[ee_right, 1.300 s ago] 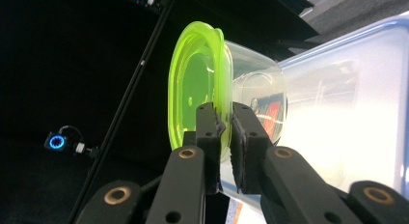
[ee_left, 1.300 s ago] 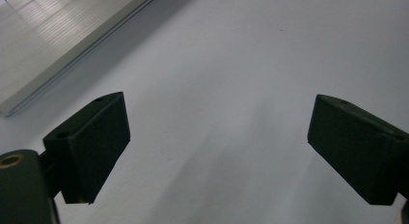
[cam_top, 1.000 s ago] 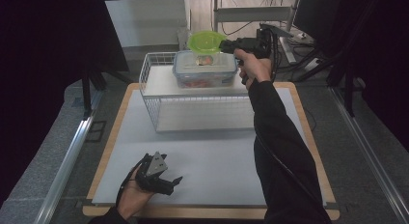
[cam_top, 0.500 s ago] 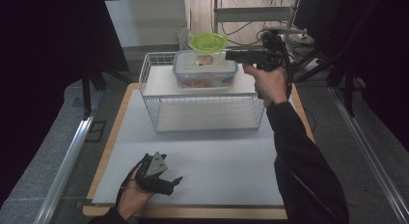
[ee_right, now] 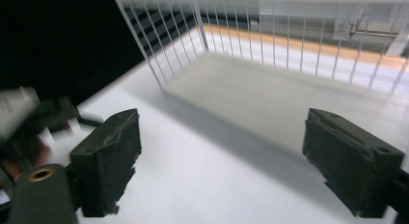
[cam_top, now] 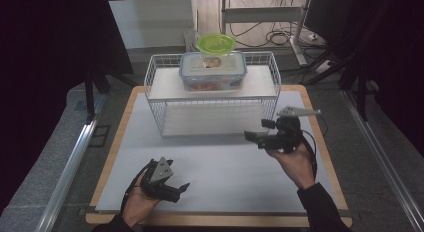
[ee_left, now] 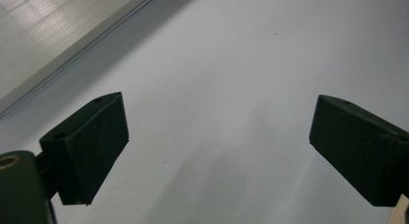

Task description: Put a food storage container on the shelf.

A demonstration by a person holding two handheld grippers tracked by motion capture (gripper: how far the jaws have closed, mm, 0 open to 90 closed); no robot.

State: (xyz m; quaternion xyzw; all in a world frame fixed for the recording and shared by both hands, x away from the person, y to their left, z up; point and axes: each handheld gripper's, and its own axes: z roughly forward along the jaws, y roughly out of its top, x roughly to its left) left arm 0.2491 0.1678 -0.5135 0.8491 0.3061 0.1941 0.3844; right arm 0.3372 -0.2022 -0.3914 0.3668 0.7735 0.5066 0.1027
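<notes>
I'm holding right gripper near table's right edge, jaws just opening wide, apparently empty; left gripper resting at front edge, gaping, empty.

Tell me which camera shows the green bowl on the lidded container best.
The high view: the green bowl sits on the clear lidded container atop the wire rack. The right gripper view catches just the rack's wires; the left gripper view faces the white table mat.

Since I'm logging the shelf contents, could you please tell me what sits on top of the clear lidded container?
A green bowl stands on the clear lidded container's lid. Its inside shows something reddish, too small to identify. The container holds reddish items too; the bowl covers part of the lid.
</notes>
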